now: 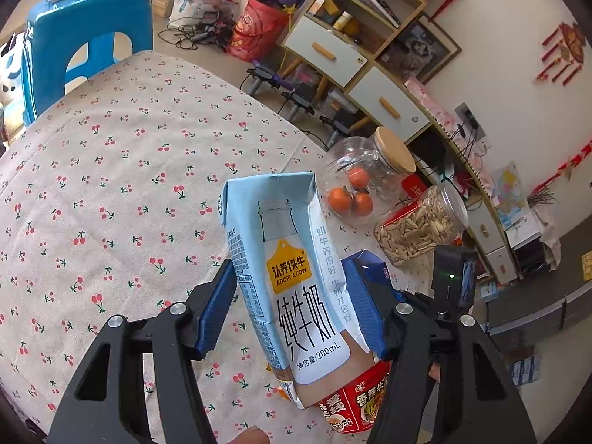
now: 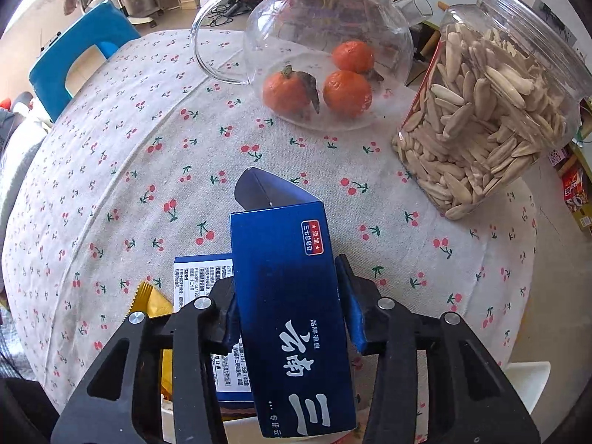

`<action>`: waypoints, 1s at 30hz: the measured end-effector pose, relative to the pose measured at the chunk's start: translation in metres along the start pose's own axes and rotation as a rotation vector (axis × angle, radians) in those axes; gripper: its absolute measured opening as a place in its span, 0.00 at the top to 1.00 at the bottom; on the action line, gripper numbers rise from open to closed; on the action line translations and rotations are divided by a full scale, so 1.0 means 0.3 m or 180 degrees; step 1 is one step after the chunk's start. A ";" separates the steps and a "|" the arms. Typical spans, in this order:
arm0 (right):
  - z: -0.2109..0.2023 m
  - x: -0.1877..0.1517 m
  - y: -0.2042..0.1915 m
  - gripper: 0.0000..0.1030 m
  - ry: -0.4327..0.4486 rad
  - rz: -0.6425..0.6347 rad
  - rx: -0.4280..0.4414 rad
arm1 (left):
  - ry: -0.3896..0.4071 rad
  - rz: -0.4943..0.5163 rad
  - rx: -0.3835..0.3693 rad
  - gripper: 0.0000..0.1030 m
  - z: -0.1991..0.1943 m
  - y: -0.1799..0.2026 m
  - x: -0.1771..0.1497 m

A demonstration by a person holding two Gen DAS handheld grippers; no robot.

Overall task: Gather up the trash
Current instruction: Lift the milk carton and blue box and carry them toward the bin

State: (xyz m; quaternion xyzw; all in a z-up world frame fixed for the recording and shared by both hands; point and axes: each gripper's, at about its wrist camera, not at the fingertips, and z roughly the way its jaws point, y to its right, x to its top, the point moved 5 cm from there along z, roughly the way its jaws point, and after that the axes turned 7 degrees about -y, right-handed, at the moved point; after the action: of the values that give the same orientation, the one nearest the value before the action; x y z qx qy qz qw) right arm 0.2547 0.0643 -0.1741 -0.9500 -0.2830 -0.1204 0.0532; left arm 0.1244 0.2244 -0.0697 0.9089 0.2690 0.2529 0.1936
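Black linkage arms fill the bottom of my left wrist view, and between their blue pads (image 1: 218, 307) the left claw (image 1: 292, 307) pinches a pale blue milk carton (image 1: 292, 288). I see the carton standing up out of the jaws, tilted a little, its folded top ahead of the fingertips. Behind its base, toward the claw's right finger, sits a red instant-noodle cup (image 1: 355, 407); an orange scrap (image 1: 283, 394) peeks out just beside the carton's lower corner. A fingertip (image 1: 251, 436) shows at the bottom edge.

Right wrist view: the right claw (image 2: 292, 303) has a dark blue box (image 2: 292, 296) between its pads — the left pad presses the box's side, and the right pad looks to touch the other side, so I read it as gripped. The box's open flap points forward past the fingertips. Under it, to the claw's left, lies a second blue-and-white box (image 2: 199, 277), and left of that a gold wrapper (image 2: 151, 298) with a serrated edge.

Ahead of both claws, on the cherry-print tablecloth (image 2: 111, 185): a glass teapot (image 2: 329, 37) holding three tangerines (image 2: 347, 92), and to its right a clear jar of seeds (image 2: 492, 111) — well apart from the pads. From the left view the blue box (image 1: 370, 262) shows just beyond the carton, right of it. A blue plastic stool (image 1: 88, 37) stands past the table's far edge.
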 end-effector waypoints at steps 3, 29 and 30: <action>-0.019 -0.008 0.008 0.62 0.0103 0.0045 -0.0050 | 0.0003 -0.0012 0.0023 0.42 -0.001 -0.008 -0.001; -0.546 -0.199 -0.016 0.62 0.1818 0.0619 -0.0352 | 0.0788 0.0453 0.0224 0.42 -0.146 0.154 -0.081; -0.547 -0.214 -0.010 0.62 0.1859 0.0642 -0.0393 | 0.0847 0.0500 0.0268 0.42 -0.151 0.166 -0.091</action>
State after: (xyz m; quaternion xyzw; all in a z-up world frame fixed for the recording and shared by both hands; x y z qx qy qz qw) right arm 0.1684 0.0052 -0.0321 -0.9000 -0.1523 -0.3993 0.0861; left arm 0.0985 0.1794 -0.0190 0.8930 0.2308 0.3739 0.0977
